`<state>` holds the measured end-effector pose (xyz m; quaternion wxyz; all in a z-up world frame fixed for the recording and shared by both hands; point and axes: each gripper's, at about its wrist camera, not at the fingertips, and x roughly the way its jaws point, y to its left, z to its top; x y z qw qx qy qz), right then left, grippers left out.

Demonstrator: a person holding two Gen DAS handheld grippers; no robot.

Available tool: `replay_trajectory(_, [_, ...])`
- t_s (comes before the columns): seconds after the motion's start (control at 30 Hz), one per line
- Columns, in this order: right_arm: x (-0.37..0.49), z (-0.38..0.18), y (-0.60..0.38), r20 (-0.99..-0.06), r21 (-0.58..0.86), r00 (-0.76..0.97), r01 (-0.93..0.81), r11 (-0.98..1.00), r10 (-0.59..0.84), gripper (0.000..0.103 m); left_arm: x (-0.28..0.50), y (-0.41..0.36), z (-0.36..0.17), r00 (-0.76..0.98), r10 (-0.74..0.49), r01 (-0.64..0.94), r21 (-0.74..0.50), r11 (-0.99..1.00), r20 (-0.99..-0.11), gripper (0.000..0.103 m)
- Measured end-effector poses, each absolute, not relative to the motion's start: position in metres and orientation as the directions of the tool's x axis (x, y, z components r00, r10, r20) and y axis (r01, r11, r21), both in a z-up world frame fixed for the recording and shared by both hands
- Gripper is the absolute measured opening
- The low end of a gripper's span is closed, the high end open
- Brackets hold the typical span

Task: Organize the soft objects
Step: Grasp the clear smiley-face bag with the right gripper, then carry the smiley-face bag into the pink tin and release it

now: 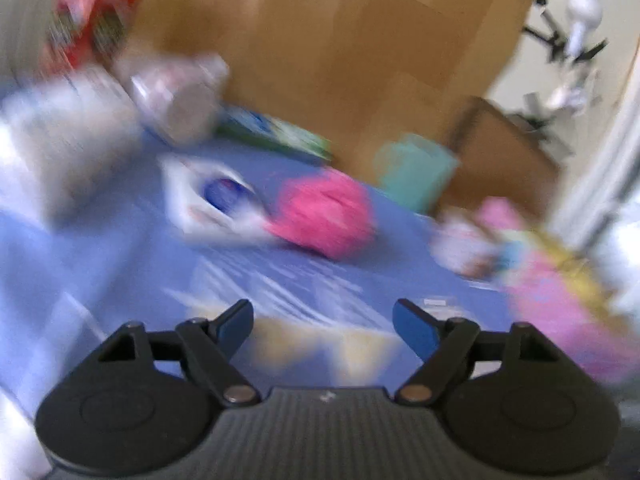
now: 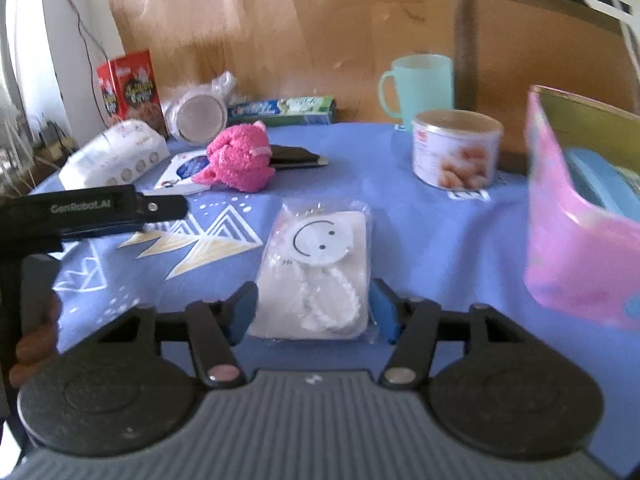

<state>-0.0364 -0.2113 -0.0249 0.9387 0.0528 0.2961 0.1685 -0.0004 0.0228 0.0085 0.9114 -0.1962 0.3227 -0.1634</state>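
Left wrist view first, and it's pretty smeared. Closest up is the left gripper [image 1: 323, 326], black ribbed body with blue pads, jaws spread apart with nothing between them, just blue tablecloth [image 1: 120, 248] with white and tan triangle prints below. Further out sits a fuzzy pink plush toy [image 1: 326, 218], rounded and lumpy, touching a flat white packet with a blue circle [image 1: 218, 200] on its left. A mint cup [image 1: 414, 174] stands behind by the brown cardboard backdrop [image 1: 340, 48], and a pink bin [image 1: 560, 300] is off to the right, too blurry to say more.

Right wrist view is sharper. Nearest is the right gripper [image 2: 314, 310], jaws apart, straddling the near end of a clear crinkly plastic pouch [image 2: 316, 272] holding something soft and white with a twisted cord and a round smiley-face card. Can't tell if the pads actually press on it. The pouch lies flat on the cloth. The plush sits well beyond it, by a dark flat thing [image 2: 296, 156]. A round tin [image 2: 456, 148] stands to the right, mint cup behind it, glossy pink bin at far right holding something blue. The left gripper's black arm pokes in from the left edge.
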Motion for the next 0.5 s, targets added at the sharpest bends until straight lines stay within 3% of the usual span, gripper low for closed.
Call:
replay_trajectory(0.07, [-0.045,-0.027,-0.215,-0.528,0.222,0.771,-0.278,0.934,0.356,0.061,-0.004,0.002,0.01,0.672,-0.513,0.228,-0.51,0.83,-0.534,0.08])
replay_trajectory(0.2, [-0.05,-0.029,-0.229,-0.498,0.326,0.768,-0.265,0.907,0.403,0.057,-0.009,-0.035,0.014,0.594,-0.553,0.285,-0.49,0.824,-0.585,0.08])
replay_trajectory(0.37, [-0.048,-0.037,-0.252,-0.438,0.499,0.741,-0.27,0.823,0.509,0.057,-0.011,-0.05,0.015,0.597,-0.533,0.284,-0.463,0.839,-0.6,0.08])
replay_trajectory(0.5, [-0.057,-0.036,-0.249,-0.419,0.488,0.728,-0.324,0.811,0.543,0.057,-0.011,-0.064,0.014,0.567,-0.574,0.296,-0.504,0.811,-0.591,0.069])
